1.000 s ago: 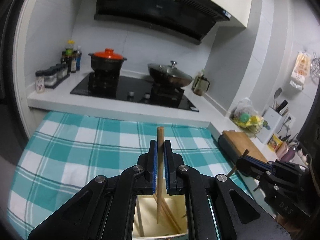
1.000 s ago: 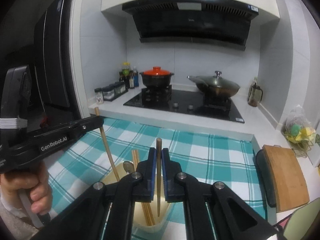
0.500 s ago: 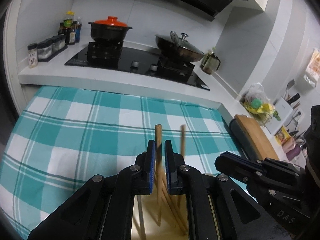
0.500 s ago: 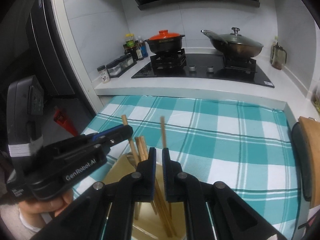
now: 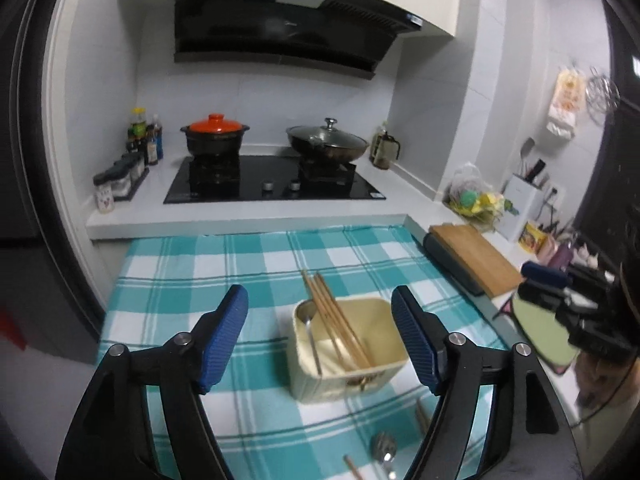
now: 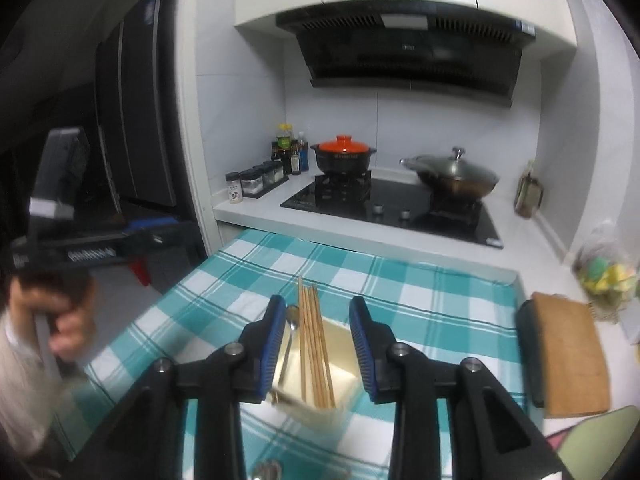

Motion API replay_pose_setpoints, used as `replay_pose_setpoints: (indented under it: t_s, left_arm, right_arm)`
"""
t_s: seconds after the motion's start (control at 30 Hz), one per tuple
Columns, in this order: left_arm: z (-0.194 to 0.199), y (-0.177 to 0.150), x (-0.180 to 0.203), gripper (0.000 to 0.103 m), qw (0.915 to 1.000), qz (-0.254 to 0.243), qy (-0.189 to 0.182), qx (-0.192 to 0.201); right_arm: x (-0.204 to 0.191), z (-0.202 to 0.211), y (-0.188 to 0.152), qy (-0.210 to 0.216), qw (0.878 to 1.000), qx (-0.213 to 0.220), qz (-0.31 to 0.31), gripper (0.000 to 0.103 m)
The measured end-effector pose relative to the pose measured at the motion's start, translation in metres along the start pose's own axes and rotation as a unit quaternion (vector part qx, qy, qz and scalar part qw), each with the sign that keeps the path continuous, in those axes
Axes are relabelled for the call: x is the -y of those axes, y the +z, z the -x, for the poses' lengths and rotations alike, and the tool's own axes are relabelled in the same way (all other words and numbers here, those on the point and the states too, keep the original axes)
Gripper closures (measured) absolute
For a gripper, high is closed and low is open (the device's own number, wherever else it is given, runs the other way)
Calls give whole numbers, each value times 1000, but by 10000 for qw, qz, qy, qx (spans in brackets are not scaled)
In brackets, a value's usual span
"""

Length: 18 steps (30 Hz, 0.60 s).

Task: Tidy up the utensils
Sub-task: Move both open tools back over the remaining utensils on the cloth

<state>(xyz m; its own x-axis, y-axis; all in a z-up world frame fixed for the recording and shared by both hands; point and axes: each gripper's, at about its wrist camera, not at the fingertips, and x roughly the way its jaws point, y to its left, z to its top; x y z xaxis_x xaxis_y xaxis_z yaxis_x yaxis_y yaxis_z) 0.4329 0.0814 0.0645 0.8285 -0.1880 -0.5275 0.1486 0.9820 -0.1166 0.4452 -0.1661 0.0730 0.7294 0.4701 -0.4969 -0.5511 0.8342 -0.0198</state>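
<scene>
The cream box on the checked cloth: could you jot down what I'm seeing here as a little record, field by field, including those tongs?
box: cream box, upright on the checked cloth
inside: wooden chopsticks leaning with tips above the rim, plus a metal spoon
outside: another spoon and loose chopsticks on the cloth near the box
left tongs: open, empty, above the box
right tongs: open, empty, above the box
background: stove with an orange-lidded pot and a wok
</scene>
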Motion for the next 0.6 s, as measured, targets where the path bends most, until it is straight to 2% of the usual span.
replay_pose_setpoints:
  t_s: [0.1,0.17,0.3,0.47,0.6]
  left_arm:
    - [48,-33,11,16,9982,-549,232,-82]
    - [72,-56,19,12,9969,-725,283,-116]
    - [101,-113,39,9,9978,-631,68,-204]
    - [90,-189,64,9,9993,-27,-268,-277]
    - [57,-240,74,9,9958,417,-375,-720]
  right_arm:
    - [-7,50,-30,-338,9991,97,228,69]
    - [-7,76,-53,-530,9983,111,216,69]
    - [-13,114,-106,-951,9954,110,58,68]
    - [-32,137,-181,-1243,9915,44,-393,67]
    - [-50,119,-244,-1358,9877,-411,-662,67]
